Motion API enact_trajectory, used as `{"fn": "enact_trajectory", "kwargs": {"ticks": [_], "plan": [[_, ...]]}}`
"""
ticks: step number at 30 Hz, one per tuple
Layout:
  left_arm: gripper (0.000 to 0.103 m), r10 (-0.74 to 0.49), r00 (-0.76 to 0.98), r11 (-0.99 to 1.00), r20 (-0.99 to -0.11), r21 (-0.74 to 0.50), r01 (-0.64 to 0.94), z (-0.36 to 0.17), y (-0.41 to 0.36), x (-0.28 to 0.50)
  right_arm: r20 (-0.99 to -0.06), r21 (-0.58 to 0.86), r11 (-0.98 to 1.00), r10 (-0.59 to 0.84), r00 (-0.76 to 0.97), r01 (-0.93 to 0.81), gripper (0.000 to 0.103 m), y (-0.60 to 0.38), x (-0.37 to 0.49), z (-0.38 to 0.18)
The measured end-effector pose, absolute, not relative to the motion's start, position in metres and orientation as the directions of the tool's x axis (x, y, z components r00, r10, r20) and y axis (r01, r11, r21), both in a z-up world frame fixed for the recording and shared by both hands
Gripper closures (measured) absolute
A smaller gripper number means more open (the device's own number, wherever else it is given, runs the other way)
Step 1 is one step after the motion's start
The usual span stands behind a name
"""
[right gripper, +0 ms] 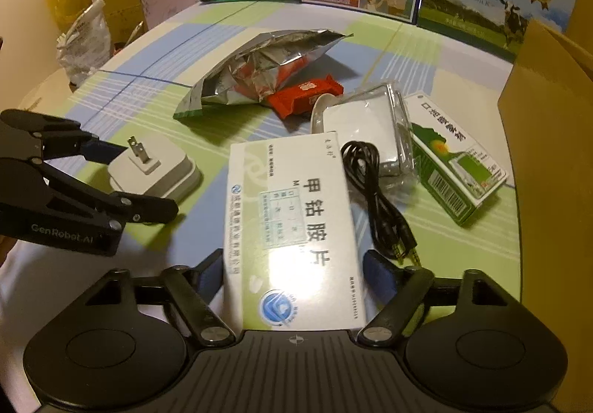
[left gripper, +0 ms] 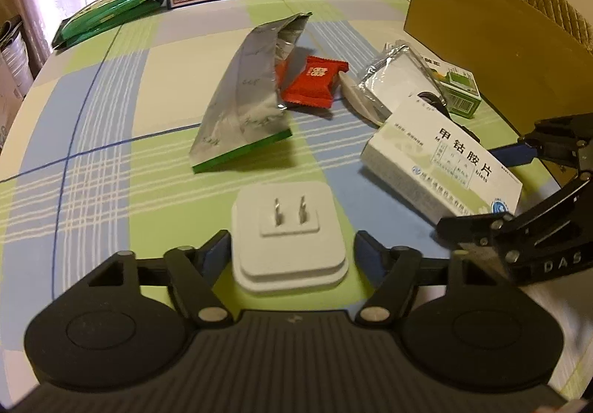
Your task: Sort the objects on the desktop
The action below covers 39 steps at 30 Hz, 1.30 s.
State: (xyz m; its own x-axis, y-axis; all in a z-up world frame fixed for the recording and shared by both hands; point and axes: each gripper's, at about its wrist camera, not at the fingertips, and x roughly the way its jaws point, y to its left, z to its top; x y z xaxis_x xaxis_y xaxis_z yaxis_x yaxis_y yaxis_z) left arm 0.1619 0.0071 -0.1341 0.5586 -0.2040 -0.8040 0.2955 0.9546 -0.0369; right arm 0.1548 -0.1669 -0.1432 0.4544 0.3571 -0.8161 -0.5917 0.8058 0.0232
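Charger (left gripper: 290,233) sits between our left gripper's (left gripper: 291,251) spread fingers, ungripped. Our right gripper (right gripper: 292,274), equally wide, straddles the medicine box (right gripper: 292,227). Only its view shows the black cable (right gripper: 374,190).

Checked tablecloth (left gripper: 111,138) under charger (left gripper: 289,227), medicine box (right gripper: 292,220), foil bag (left gripper: 244,98)

**Surfaces and materials on the table**

Tablecloth (left gripper: 111,109): matt woven-looking plaid. Foil pouch (left gripper: 248,94), centre frame: crinkled, shiny silver. Candy wrapper (left gripper: 315,81): glossy red plastic. Plug adapter (left gripper: 289,227): smooth matt white plastic, metal prongs. Medicine box (right gripper: 292,227): glossy card. Cable (right gripper: 374,190): black rubbery. Cardboard box (left gripper: 493,42), right: matt brown.
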Motion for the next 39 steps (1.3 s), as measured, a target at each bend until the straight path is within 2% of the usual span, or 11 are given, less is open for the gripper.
{"fn": "enact_trajectory", "kwargs": {"ticks": [5, 7, 8, 9, 19, 22, 27, 30, 33, 39], "plan": [[0.032, -0.179, 0.563, 0.952, -0.807, 0.002, 0.305, -0.136, 0.000, 0.164, -0.801, 0.035, 0.805, 0.377, 0.465, -0.592, 0.024, -0.164, 0.160, -0.143], [0.041, -0.177, 0.561, 0.954, -0.809, 0.000, 0.301, -0.135, 0.003, 0.164, -0.798, 0.036, 0.802, 0.383, 0.466, -0.596, 0.024, -0.162, 0.161, -0.142], [0.042, -0.179, 0.559, 0.953, -0.810, -0.001, 0.304, -0.134, 0.004, 0.163, -0.796, 0.037, 0.801, 0.385, 0.466, -0.598, 0.025, -0.162, 0.160, -0.142], [0.043, -0.182, 0.554, 0.953, -0.812, -0.006, 0.304, -0.133, 0.005, 0.162, -0.796, 0.039, 0.799, 0.388, 0.465, -0.600, 0.031, -0.162, 0.160, -0.141], [0.042, -0.191, 0.531, 0.932, -0.825, 0.017, 0.361, -0.130, 0.000, 0.133, -0.824, 0.047, 0.786, 0.379, 0.421, -0.616, 0.032, -0.173, 0.134, -0.139], [0.036, -0.179, 0.547, 0.932, -0.818, 0.037, 0.361, -0.131, -0.004, 0.134, -0.821, 0.012, 0.773, 0.370, 0.435, -0.634, 0.031, -0.169, 0.132, -0.140], [0.036, -0.186, 0.542, 0.940, -0.820, 0.012, 0.342, -0.133, -0.002, 0.140, -0.827, -0.029, 0.756, 0.349, 0.441, -0.654, 0.029, -0.162, 0.131, -0.146], [0.036, -0.187, 0.535, 0.942, -0.824, 0.004, 0.336, -0.133, -0.001, 0.140, -0.828, -0.025, 0.755, 0.351, 0.436, -0.655, 0.029, -0.160, 0.132, -0.148], [0.043, -0.189, 0.535, 0.944, -0.823, -0.003, 0.329, -0.132, 0.000, 0.140, -0.829, -0.025, 0.756, 0.350, 0.436, -0.654, 0.029, -0.160, 0.133, -0.149], [0.043, -0.196, 0.528, 0.944, -0.826, -0.013, 0.330, -0.131, -0.002, 0.140, -0.829, -0.003, 0.773, 0.353, 0.433, -0.635, 0.033, -0.162, 0.136, -0.148]]}}
